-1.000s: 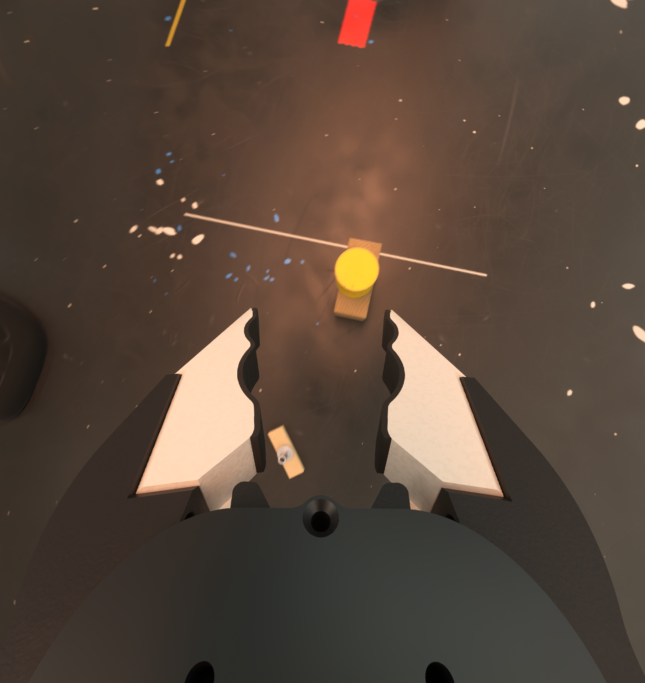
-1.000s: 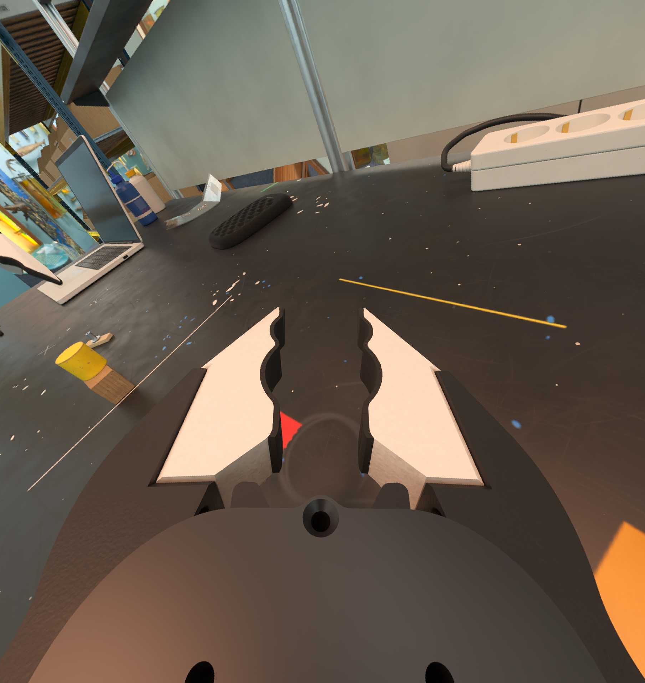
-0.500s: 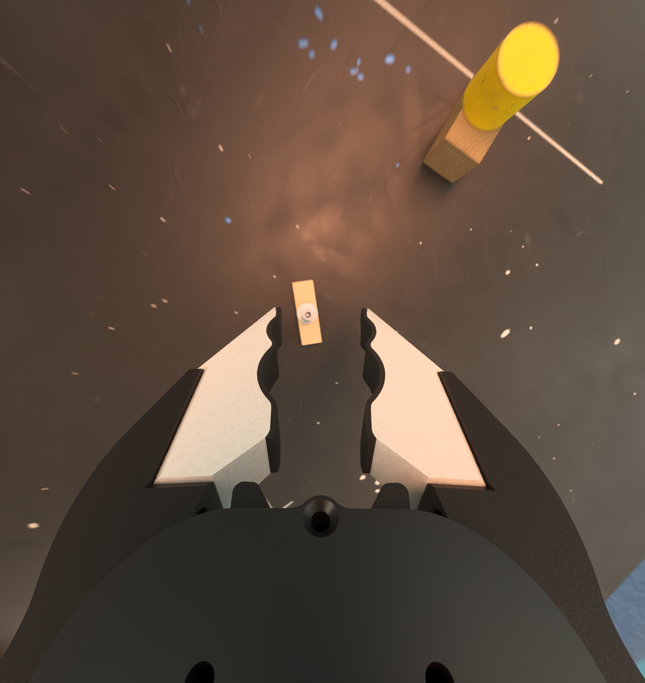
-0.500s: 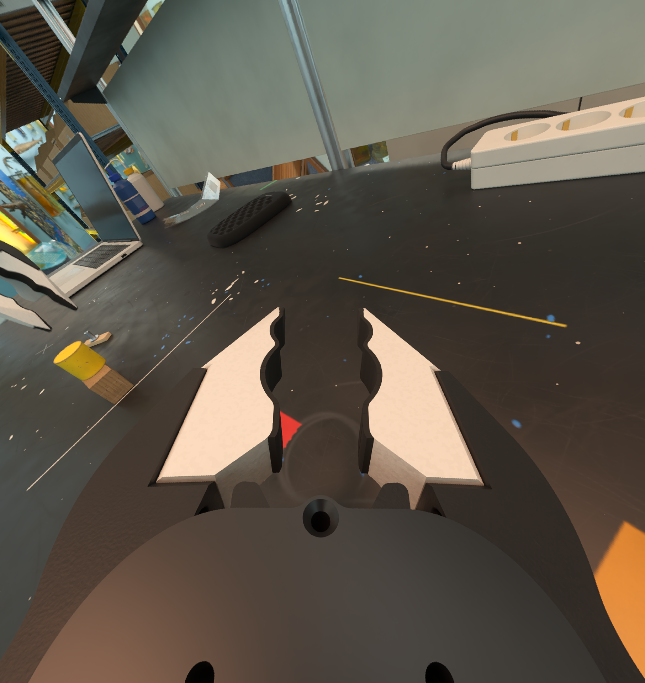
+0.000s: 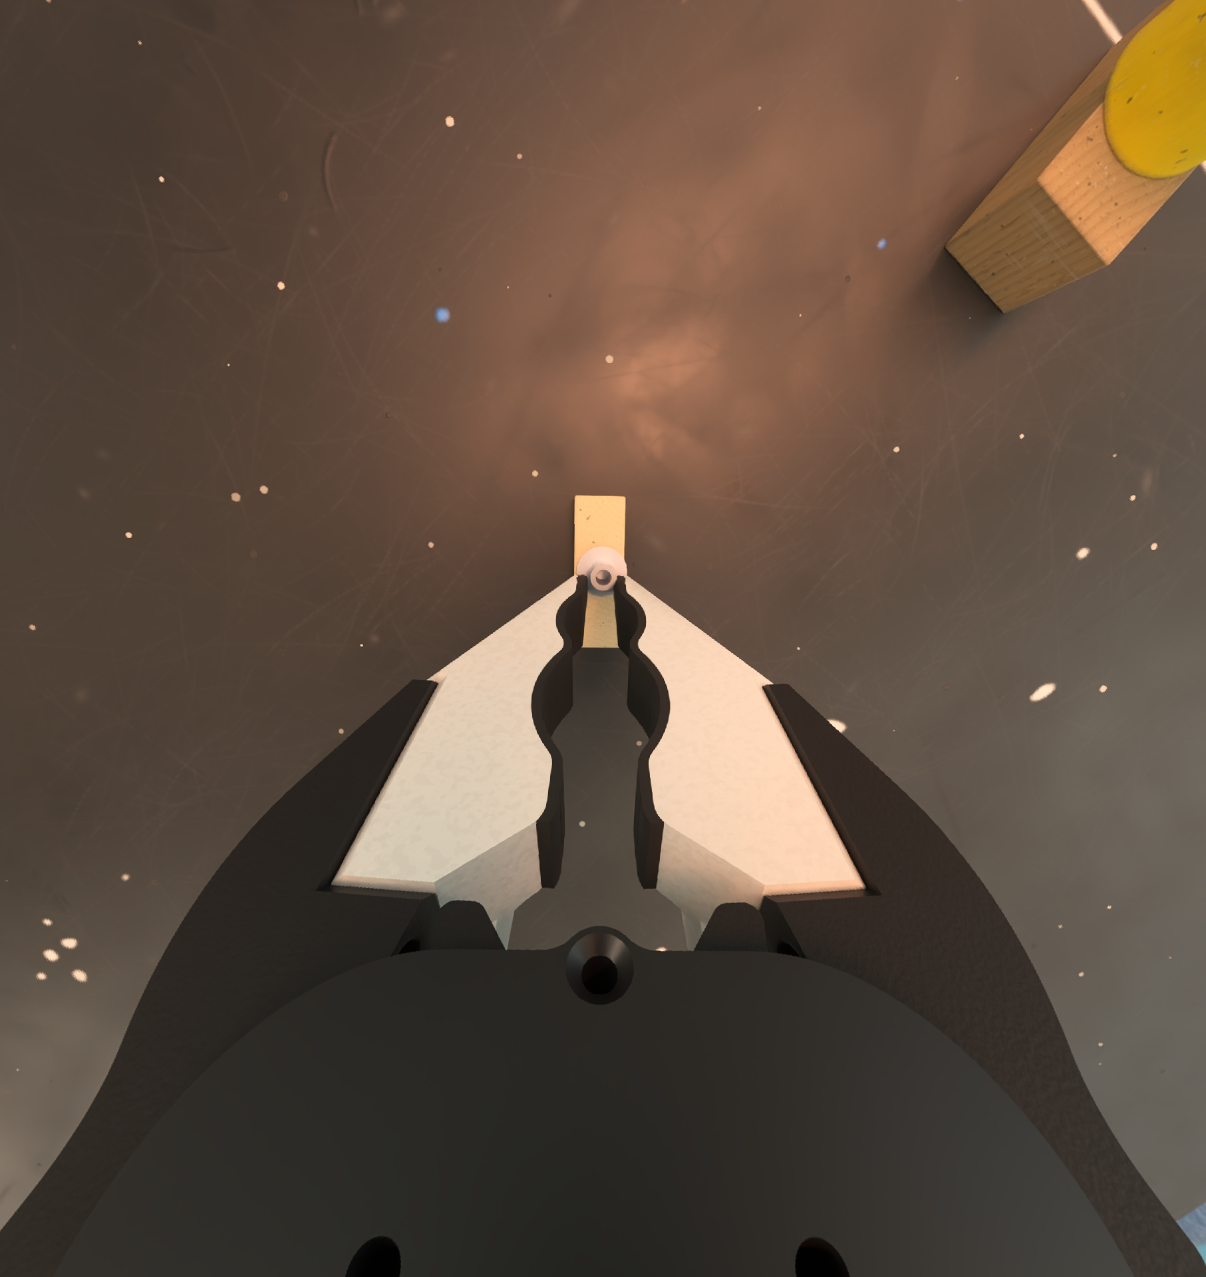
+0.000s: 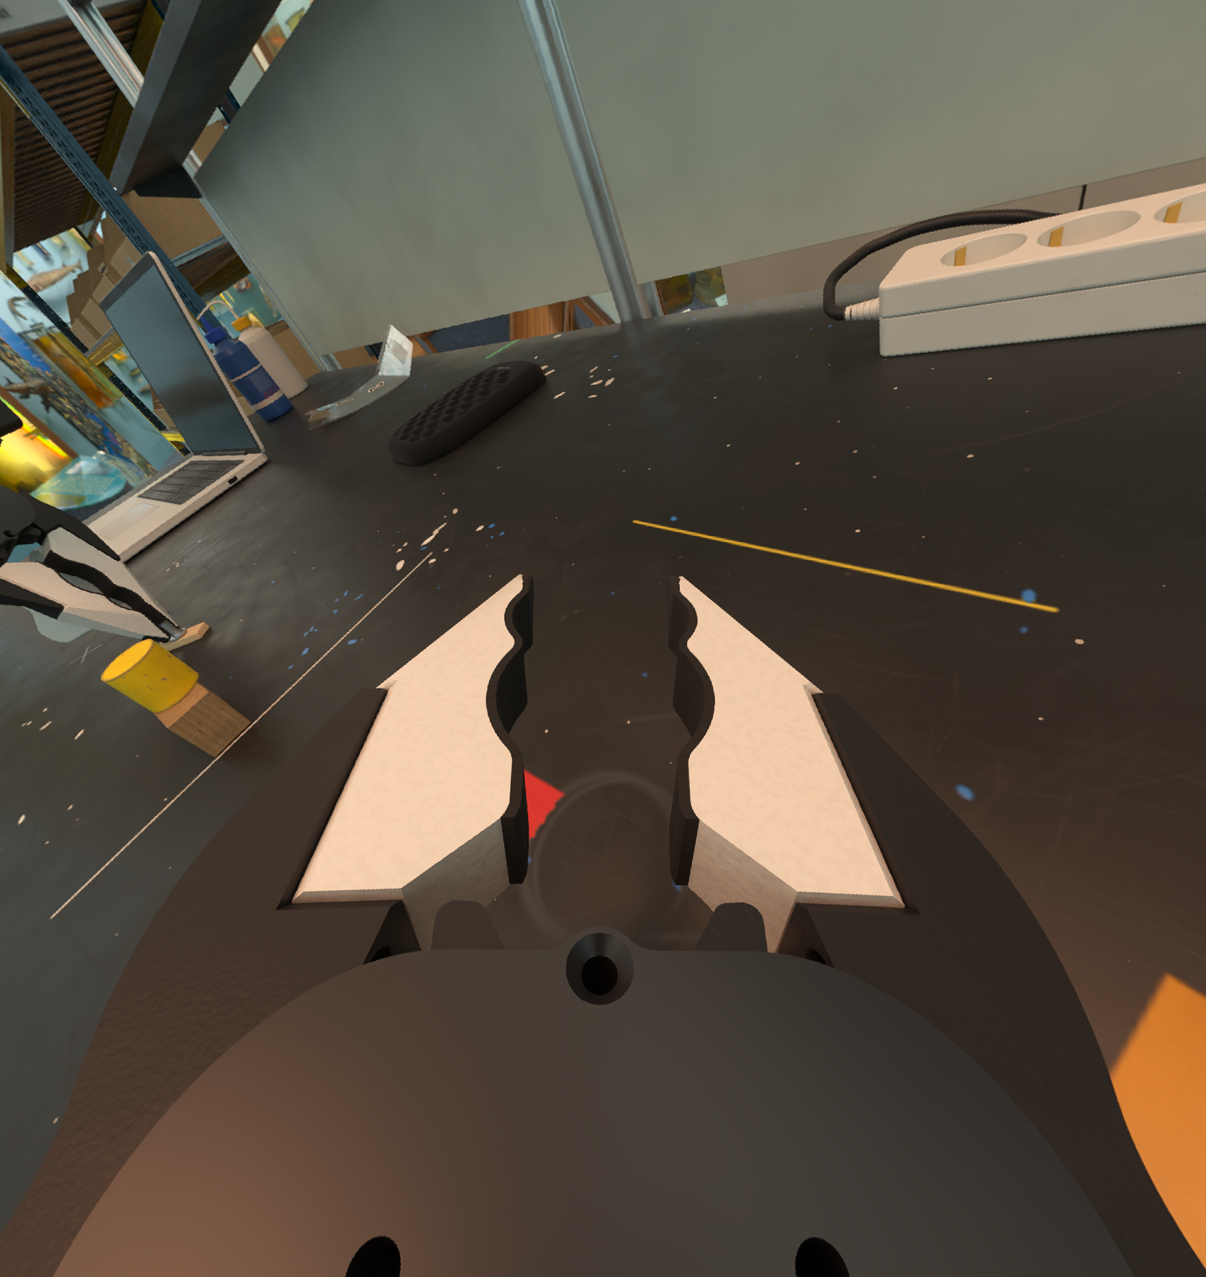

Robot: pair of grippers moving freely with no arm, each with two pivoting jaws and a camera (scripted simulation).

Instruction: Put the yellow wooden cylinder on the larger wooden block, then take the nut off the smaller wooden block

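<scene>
My left gripper [image 5: 600, 579] is shut on the small silver nut [image 5: 600, 573], which sits on the smaller wooden block [image 5: 599, 525], a thin pale strip flat on the dark table. The yellow wooden cylinder [image 5: 1180, 90] stands on the larger wooden block [image 5: 1042, 214] at the upper right. In the right wrist view the left gripper [image 6: 171, 629] tips down onto the smaller block [image 6: 195, 632], just behind the yellow cylinder [image 6: 151, 674] on the larger block [image 6: 206, 722]. My right gripper [image 6: 600, 587] is open and empty above the table, far from the blocks.
A black perforated pad [image 6: 465, 411], an open laptop [image 6: 171, 414], bottles [image 6: 254, 370] and a white power strip [image 6: 1070, 269] stand along the table's back. A thin yellow line [image 6: 842, 565] and a red patch [image 6: 541, 798] mark the table near my right gripper.
My left gripper moved away from the stacked cylinder, came down over the smaller block and closed its fingertips on the nut. My right gripper has stayed still and open.
</scene>
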